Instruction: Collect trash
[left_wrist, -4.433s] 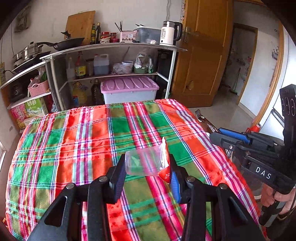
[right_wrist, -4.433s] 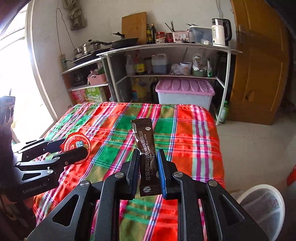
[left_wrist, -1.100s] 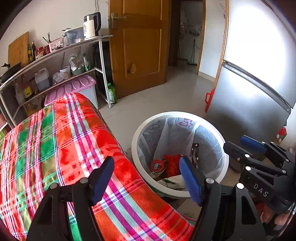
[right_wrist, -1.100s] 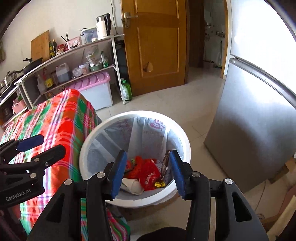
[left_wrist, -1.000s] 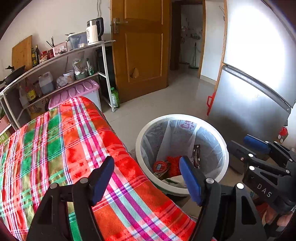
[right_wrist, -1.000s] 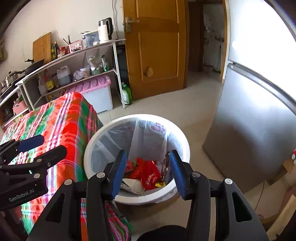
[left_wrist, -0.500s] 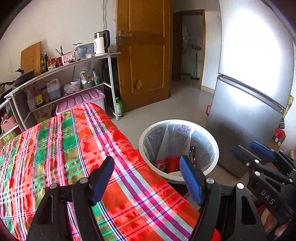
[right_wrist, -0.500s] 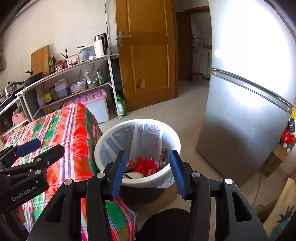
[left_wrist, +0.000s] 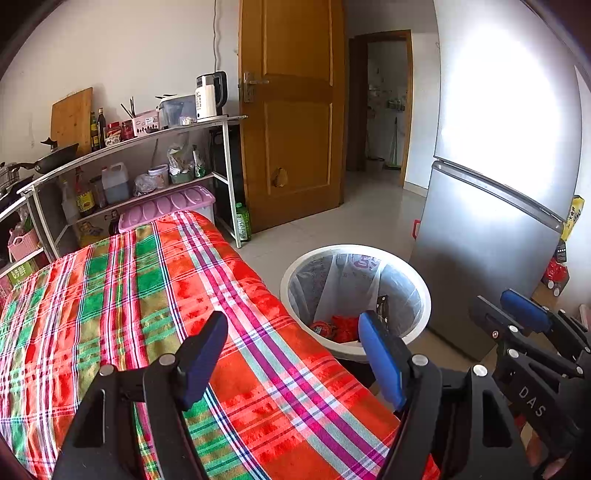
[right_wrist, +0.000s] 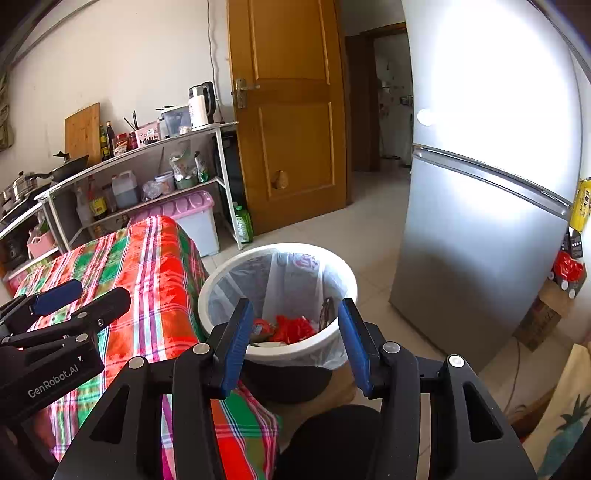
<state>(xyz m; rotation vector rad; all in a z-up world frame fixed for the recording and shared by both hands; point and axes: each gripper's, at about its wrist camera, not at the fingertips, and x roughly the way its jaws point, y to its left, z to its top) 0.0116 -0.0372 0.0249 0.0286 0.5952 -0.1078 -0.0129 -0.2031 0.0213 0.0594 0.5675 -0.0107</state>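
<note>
From my left wrist, my left tool stands wide with nothing between its blue pads, above the near corner of the table under its plaid cloth. Four seconds back these pads pinched a clear plastic cup over that cloth; now the cup has gone from them. The white bin with its plastic liner stands on the floor just beside the table's right edge, and the trash, red wrappers and a dark sachet, lies at its bottom. A second ago the bin filled more of this view; now it sits smaller and further off, with more cloth showing below. My right tool shows at the right edge, before the grey fridge.

From my right wrist, my right tool is likewise wide and empty, framing the bin and the red trash inside it. Earlier it gripped a brown sachet over the table; that is no longer between the pads. My left tool reaches in from the left, over the cloth.
</note>
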